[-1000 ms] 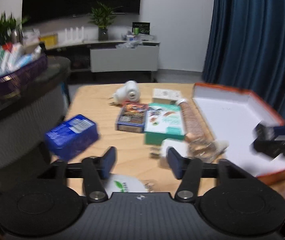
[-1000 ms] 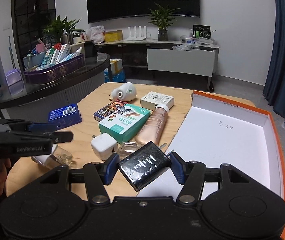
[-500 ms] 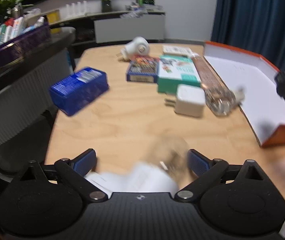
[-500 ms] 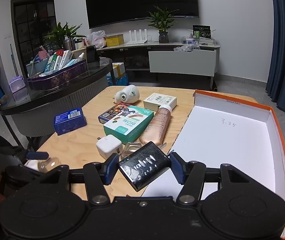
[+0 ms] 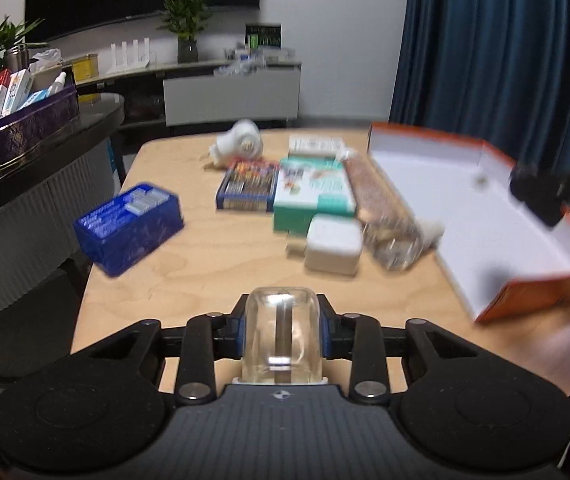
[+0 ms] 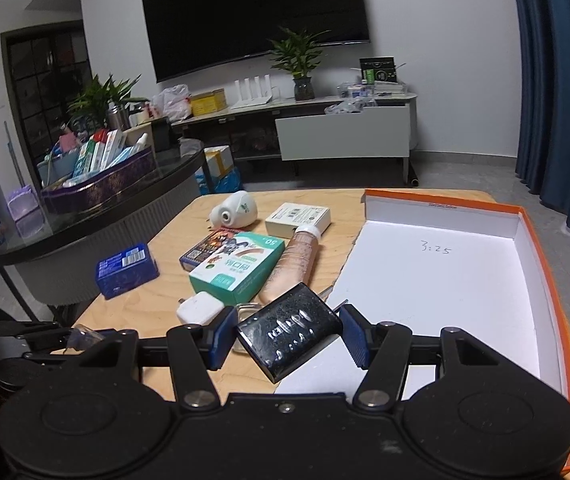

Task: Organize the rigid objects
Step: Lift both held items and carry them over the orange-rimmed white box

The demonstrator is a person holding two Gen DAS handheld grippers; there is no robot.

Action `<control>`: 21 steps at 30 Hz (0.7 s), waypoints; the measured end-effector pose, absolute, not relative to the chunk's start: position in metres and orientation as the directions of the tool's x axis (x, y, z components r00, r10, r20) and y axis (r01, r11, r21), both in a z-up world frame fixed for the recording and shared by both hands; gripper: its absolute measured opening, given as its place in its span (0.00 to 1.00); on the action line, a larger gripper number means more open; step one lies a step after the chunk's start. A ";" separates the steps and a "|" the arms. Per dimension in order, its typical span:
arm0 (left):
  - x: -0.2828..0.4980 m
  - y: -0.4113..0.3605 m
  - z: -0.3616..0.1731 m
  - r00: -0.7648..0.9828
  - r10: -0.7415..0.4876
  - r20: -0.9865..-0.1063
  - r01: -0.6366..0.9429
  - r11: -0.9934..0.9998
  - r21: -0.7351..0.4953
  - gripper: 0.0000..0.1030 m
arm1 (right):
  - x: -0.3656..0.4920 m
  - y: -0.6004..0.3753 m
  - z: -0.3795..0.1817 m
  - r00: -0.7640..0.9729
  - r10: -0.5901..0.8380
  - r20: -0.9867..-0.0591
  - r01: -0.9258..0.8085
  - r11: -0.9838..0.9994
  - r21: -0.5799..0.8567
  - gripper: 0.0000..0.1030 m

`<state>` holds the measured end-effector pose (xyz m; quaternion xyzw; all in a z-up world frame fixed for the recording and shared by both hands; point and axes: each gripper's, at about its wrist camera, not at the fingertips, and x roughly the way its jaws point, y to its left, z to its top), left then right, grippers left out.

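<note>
The left tongs (image 5: 283, 330) have just been closing and now clamp a small clear bottle (image 5: 282, 338) between their blue pads, the bottle standing upright over the near edge of the wooden desk (image 5: 213, 256). The right tongs (image 6: 287, 330) sit partly apart, their pads pressed on either side of a black speckled box (image 6: 289, 330), which hangs tilted above the near left corner of the open orange-rimmed tray (image 6: 533, 240); the tray's white floor is bare apart from a handwritten mark. The rest of the things lie on the desk to the left of the tray: a white charger (image 6: 199, 309) just beside a green and white carton (image 6: 241, 270), a colourful card box (image 6: 215, 250) tucked partly under that carton, and a long pinkish bottle (image 6: 295, 262) lying on its side between the carton and the tray's wall. Behind them are a flat white box (image 6: 299, 219) and a white rounded device (image 6: 235, 210) on its side. A blue box (image 6: 127, 270) rests well apart from the group, near the desk's left edge. In the left wrist view the scene is blurred, and the right tongs show as a dark shape over the tray.
</note>
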<state>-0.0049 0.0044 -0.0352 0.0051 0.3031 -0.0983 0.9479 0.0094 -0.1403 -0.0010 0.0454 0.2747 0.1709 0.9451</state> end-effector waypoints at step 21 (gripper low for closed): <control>0.047 -0.100 0.061 0.848 -0.390 -0.358 0.371 0.920 -0.123 0.32 | 0.026 -0.200 0.048 0.894 0.208 -0.396 -0.156 0.975 0.160 0.67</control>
